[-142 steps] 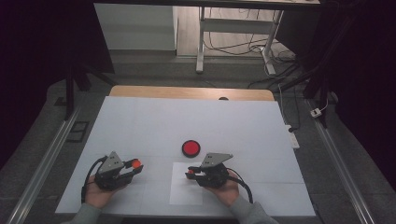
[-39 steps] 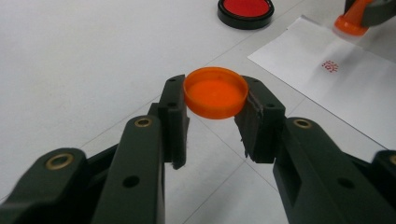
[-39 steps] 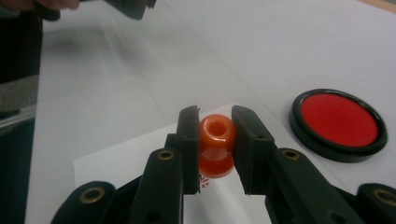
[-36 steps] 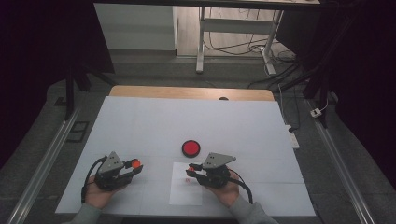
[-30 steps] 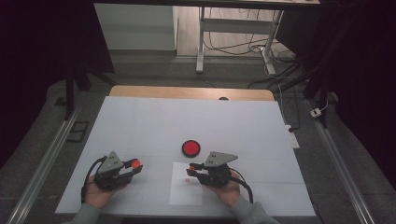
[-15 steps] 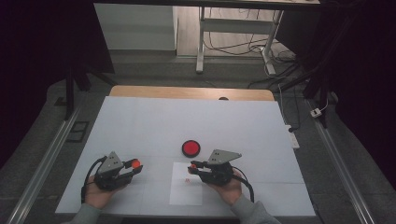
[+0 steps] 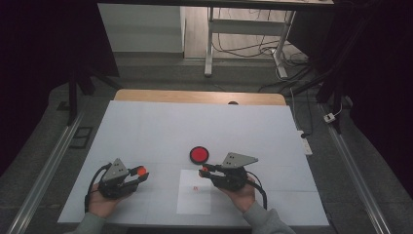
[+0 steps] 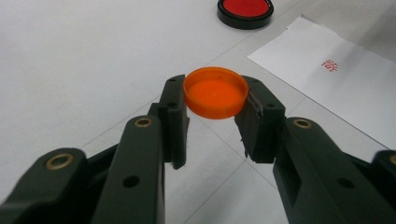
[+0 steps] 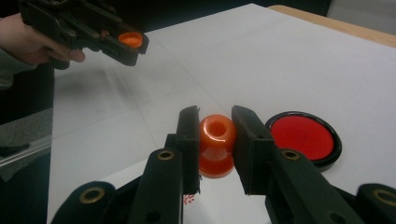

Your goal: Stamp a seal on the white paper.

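Left gripper [image 8: 215, 109]: jaws closed on a shallow orange cap [image 8: 215, 92], hollow side up, pinched by its rim at the jaw tips and held above the table. In the high view this gripper [image 7: 139, 174] sits at about 8 o'clock on the white table cover [image 7: 160, 126], the cap [image 7: 141, 170] a small orange dot at its tip.

Right gripper [image 9: 215, 135]: jaws clamped on the waist of an orange stamp [image 9: 216, 144], knob end toward the camera, base down over a white paper sheet [image 9: 219, 205]. In the high view the gripper [image 7: 204, 170] is near 5 o'clock, tips pointing toward 9 o'clock, over the top edge of the sheet [image 7: 195, 197].

The sheet carries a small red stamped mark [image 7: 196, 188], also seen from the left gripper view [image 8: 331, 65].

Just past the right gripper's tips, toward 12 o'clock, lies a round red ink pad [image 7: 199, 154] in a black rim, lying open just off the sheet.

The table's bare wooden edge [image 7: 199, 97] runs along the far side at 12 o'clock.
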`<state>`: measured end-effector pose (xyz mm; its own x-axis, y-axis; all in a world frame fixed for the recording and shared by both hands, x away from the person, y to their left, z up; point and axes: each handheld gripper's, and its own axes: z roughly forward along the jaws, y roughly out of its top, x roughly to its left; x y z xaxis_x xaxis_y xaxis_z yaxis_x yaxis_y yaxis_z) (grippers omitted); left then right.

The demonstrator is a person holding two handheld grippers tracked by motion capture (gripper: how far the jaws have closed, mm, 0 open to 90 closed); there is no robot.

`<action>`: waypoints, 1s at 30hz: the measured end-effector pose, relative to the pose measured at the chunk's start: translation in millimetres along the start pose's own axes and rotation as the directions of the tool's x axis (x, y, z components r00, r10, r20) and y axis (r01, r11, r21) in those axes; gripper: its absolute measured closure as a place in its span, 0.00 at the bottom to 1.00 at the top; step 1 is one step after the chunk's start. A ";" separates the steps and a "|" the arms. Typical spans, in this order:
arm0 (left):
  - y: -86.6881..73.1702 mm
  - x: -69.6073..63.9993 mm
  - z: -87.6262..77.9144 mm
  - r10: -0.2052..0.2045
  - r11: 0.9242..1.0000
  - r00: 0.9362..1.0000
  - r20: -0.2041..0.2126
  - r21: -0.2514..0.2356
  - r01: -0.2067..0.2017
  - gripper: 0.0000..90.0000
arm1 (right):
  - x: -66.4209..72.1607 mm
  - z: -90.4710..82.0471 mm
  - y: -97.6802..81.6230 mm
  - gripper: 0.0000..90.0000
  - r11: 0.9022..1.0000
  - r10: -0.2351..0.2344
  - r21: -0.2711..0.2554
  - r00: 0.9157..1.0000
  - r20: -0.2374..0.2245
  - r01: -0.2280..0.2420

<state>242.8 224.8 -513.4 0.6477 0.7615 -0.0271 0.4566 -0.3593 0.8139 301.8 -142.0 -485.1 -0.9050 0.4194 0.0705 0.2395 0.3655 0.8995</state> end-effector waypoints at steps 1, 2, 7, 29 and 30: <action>0.0 0.0 0.0 0.000 1.000 1.000 0.000 0.000 0.000 0.71 | -0.6 -0.8 0.4 0.80 1.000 0.002 -0.002 1.000 0.002 -0.002; 0.0 0.0 0.0 0.000 1.000 1.000 0.000 -0.001 0.000 0.71 | -1.3 -1.4 0.6 0.80 1.000 0.003 -0.008 1.000 0.004 -0.003; 0.0 0.0 0.3 0.002 1.000 1.000 0.000 0.001 -0.002 0.71 | -4.4 -5.0 2.1 0.80 1.000 0.013 -0.022 1.000 0.012 -0.012; 2.5 -3.2 3.7 0.011 1.000 1.000 0.013 0.007 -0.011 0.71 | -11.6 -19.0 11.9 0.80 0.996 0.033 -0.084 0.999 0.043 -0.029; 3.5 -4.3 4.4 0.013 1.000 1.000 0.013 0.008 -0.013 0.71 | -11.7 -19.3 12.2 0.80 0.996 0.034 -0.086 0.998 0.044 -0.030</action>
<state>244.3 217.9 -513.0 0.6616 0.7495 -0.0242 0.4527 -0.3735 0.8097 308.5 -158.4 -466.7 -0.8803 0.4673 0.0819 0.2351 0.2797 0.9308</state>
